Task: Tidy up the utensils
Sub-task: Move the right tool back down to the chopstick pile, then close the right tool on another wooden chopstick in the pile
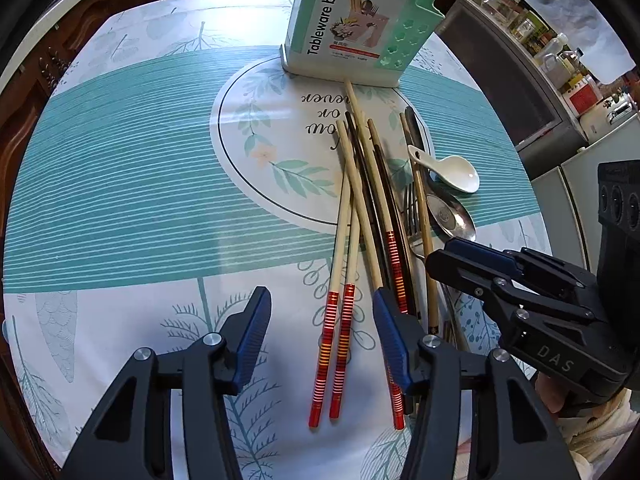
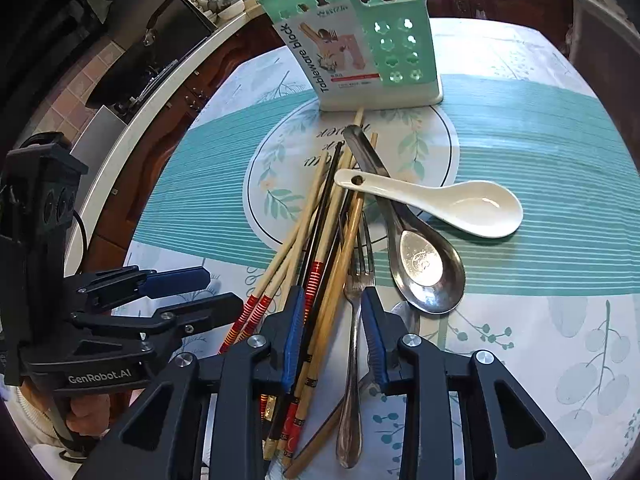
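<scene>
Tablecloth [image 1: 120, 168]: fork [image 2: 354, 340] between right gripper [image 2: 332, 336] fingers, untouched.

L gripper [image 1: 318, 334]: blk frame, blue ribbed pads, silver screws, "GenRobot.AI" | R gripper [image 2: 332, 334]: same build, "DAS" embossed | sleeve [image 1: 592, 436]: cream knit

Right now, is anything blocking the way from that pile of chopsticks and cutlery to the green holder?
Nothing visible does. The green holder stands upright just past the far tips of the chopsticks, with only bare tablecloth around it. The white spoon and steel spoon lie beside the pile, not in front of the holder.
</scene>
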`<state>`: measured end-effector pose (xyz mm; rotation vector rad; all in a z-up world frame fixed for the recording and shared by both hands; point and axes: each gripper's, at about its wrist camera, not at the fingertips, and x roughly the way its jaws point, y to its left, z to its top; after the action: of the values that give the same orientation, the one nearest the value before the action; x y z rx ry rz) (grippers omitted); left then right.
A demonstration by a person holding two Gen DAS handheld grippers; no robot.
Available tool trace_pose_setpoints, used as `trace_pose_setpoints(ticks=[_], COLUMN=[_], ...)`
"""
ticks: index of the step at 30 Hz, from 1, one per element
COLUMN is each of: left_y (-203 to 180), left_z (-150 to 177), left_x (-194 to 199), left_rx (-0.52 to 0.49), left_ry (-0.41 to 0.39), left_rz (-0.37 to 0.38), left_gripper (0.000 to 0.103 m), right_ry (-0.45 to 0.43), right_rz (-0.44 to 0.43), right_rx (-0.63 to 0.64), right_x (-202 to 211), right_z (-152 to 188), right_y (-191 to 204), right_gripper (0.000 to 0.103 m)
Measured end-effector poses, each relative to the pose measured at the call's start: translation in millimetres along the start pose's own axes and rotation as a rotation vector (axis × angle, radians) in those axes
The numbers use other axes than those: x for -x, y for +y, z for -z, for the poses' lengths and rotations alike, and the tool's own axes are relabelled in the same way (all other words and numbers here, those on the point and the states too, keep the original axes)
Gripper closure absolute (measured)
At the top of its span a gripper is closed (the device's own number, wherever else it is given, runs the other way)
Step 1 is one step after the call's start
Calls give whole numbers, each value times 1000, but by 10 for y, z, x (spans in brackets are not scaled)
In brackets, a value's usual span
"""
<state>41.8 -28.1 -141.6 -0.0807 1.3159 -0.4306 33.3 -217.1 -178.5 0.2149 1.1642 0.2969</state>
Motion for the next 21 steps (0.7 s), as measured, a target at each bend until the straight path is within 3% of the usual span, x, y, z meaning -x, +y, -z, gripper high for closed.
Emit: trace_pose_setpoints(ticks=[6, 21], left_y=[73, 6], left_z=[-38, -231], left_x=[-75, -179], left_rx=[28, 35], left_ry=[28, 60], left_rz=[49, 158], left_gripper=[66, 82], right_ry=[25, 47], right_rz=[-20, -73], right_rx=[-25, -33], right_x=[-118, -315], right_z=[-65, -226], right_y=[-69, -74], right_gripper=[80, 93])
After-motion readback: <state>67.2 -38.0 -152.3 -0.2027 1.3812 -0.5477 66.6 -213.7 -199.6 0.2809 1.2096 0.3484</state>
